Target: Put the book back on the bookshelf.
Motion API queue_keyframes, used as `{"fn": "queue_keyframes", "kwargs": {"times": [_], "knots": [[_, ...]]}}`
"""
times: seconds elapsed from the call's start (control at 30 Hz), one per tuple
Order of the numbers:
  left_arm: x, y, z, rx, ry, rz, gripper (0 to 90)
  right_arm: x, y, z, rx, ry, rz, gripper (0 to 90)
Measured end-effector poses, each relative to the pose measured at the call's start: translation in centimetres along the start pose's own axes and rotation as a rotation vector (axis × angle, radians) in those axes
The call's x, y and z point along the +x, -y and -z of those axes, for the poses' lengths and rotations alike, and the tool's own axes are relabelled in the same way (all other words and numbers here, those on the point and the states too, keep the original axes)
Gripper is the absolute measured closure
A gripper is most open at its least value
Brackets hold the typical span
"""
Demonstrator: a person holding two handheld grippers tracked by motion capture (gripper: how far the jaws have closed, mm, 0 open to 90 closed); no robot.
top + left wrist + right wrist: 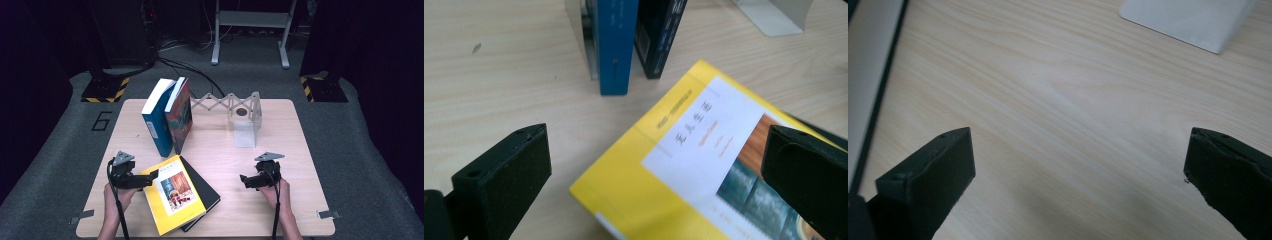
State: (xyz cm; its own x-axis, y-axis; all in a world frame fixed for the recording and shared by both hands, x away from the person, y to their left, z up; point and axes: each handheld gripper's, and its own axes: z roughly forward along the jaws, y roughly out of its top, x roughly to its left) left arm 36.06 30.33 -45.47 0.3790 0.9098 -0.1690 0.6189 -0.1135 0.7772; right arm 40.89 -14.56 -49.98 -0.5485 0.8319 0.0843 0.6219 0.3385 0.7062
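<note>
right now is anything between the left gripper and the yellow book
Nothing visible. The left gripper is open, its jaws flanking the corner of the yellow book, which lies flat on a black book.

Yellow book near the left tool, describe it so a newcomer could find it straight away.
On the wooden table, look to the near left corner, in front of the two upright books. The yellow book lies flat on a black book, the only one with a yellow cover and white picture panel.

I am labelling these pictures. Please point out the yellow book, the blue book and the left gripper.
yellow book (175,197), high view, on its front cover.
blue book (614,45), left gripper view, on its spine.
left gripper (150,178), high view, between its jaw tips.
</note>
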Motion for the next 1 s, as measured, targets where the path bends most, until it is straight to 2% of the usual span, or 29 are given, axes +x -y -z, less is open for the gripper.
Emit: {"fn": "queue_keyframes", "kwargs": {"times": [0.17, 0.33, 0.37, 0.5, 0.6, 0.8, 0.9, 1.0], "knots": [[0.3, 1.5, 0.3, 0.037, 0.013, 0.008, 0.2, 2.2, -0.9, 0.3, 0.005, -0.055, 0.061, 0.0], [0.1, 3.1, 0.3, 0.052, 0.025, 0.029, 0.2, 4.4, -1.9, 0.6, 0.014, -0.103, 0.102, 0.1], [0.1, 3.5, 0.3, 0.060, 0.036, 0.038, 0.2, 4.7, -2.1, 0.6, 0.017, -0.111, 0.124, 0.3], [-0.2, 4.4, 0.3, 0.062, 0.052, 0.060, 0.2, 6.1, -2.7, 0.4, 0.013, -0.159, 0.141, 0.9], [-0.3, 5.0, 0.1, 0.076, 0.086, 0.086, 0.2, 6.9, -2.9, 0.3, 0.023, -0.180, 0.157, 1.3], [-1.1, 5.3, -0.2, 0.089, 0.128, 0.073, 1.5, 7.8, -3.1, -0.1, 0.022, -0.208, 0.170, 2.5], [-1.5, 5.5, -0.2, 0.082, 0.109, 0.042, 1.9, 8.2, -3.3, 0.0, 0.026, -0.240, 0.170, 3.8], [-1.6, 5.7, -0.1, 0.095, 0.123, 0.035, 2.0, 8.5, -3.5, 0.0, 0.012, -0.254, 0.169, 4.2]]}}
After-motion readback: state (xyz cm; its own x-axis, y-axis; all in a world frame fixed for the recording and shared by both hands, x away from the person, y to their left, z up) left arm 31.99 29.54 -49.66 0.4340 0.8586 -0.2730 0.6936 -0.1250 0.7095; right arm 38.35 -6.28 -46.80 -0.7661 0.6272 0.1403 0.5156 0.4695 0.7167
